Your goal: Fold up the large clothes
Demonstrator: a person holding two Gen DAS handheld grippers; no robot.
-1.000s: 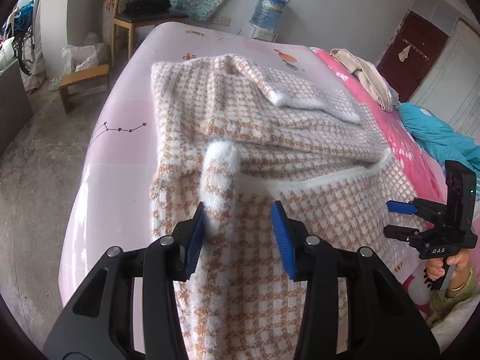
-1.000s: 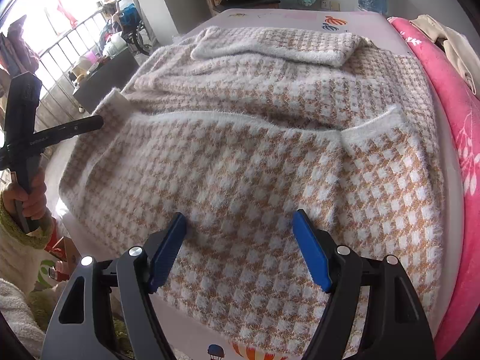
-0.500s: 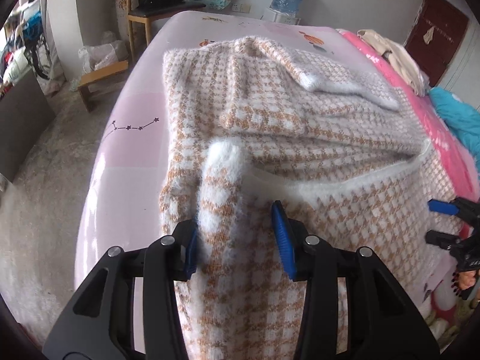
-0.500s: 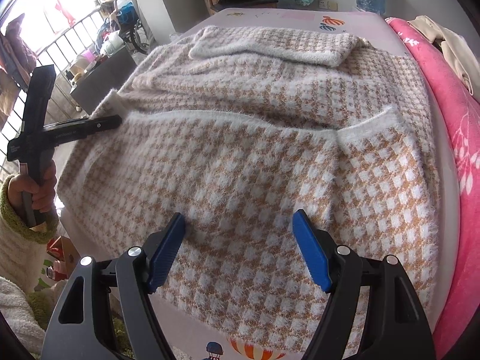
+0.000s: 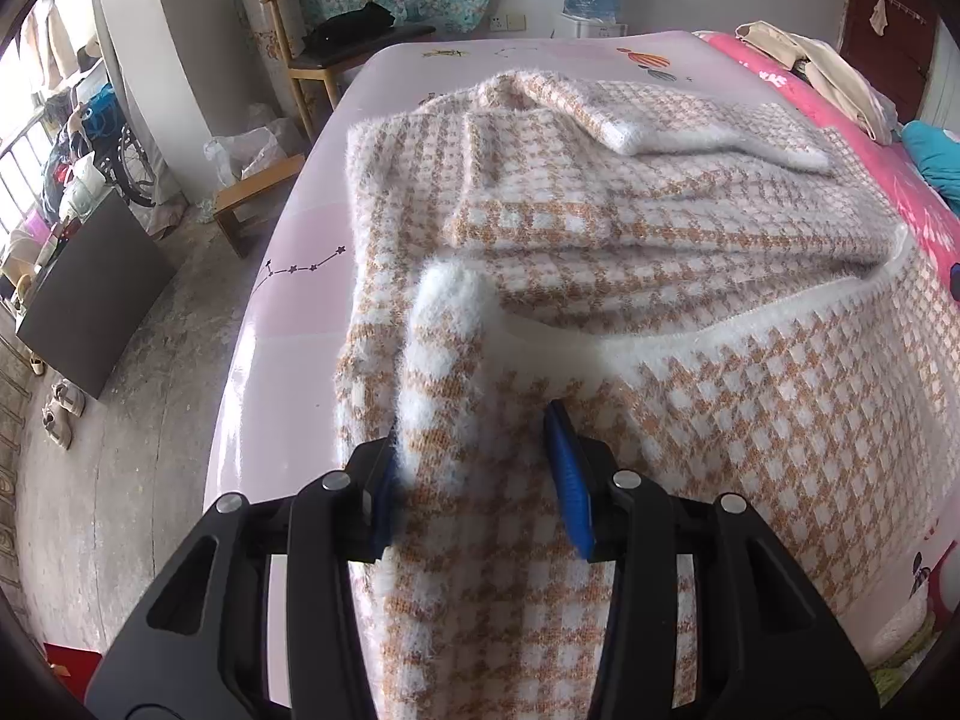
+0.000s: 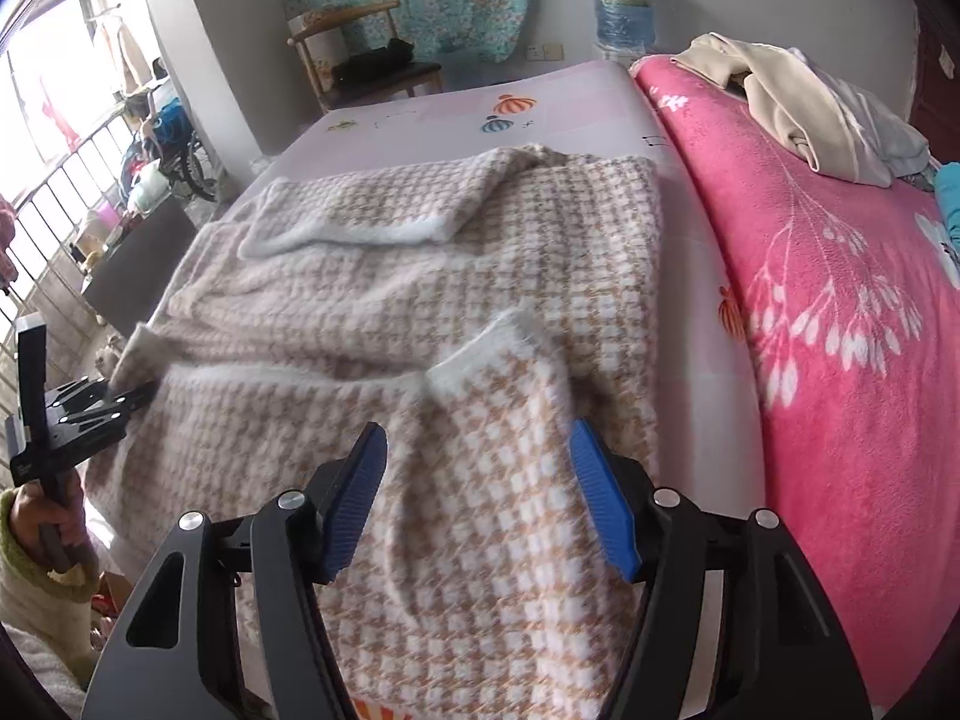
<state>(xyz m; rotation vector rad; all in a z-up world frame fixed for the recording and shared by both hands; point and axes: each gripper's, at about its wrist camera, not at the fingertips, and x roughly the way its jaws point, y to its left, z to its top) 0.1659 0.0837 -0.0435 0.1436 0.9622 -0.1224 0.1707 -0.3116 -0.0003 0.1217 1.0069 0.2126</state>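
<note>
A large fuzzy tan-and-white houndstooth garment [image 5: 660,228] lies spread on the bed, one sleeve folded across its far end. It also shows in the right wrist view [image 6: 420,312]. My left gripper [image 5: 474,468] is open, its blue pads either side of a raised white-trimmed corner [image 5: 447,300] at the garment's left edge. It shows in the right wrist view [image 6: 141,391] at the far left. My right gripper [image 6: 477,492] is open over the near right part of the garment, just behind another white-trimmed corner [image 6: 480,354].
The garment lies on a pale pink printed sheet [image 5: 300,276]. A bright pink blanket [image 6: 840,330] covers the bed's right side, with beige clothes [image 6: 798,102] piled on it. A wooden chair [image 5: 336,42], a low stool [image 5: 252,204] and a water bottle [image 6: 624,6] stand beyond the bed.
My left gripper has moved forward onto the raised corner, which now sits between its pads. My right gripper has swung right and forward towards the right white-trimmed corner.
</note>
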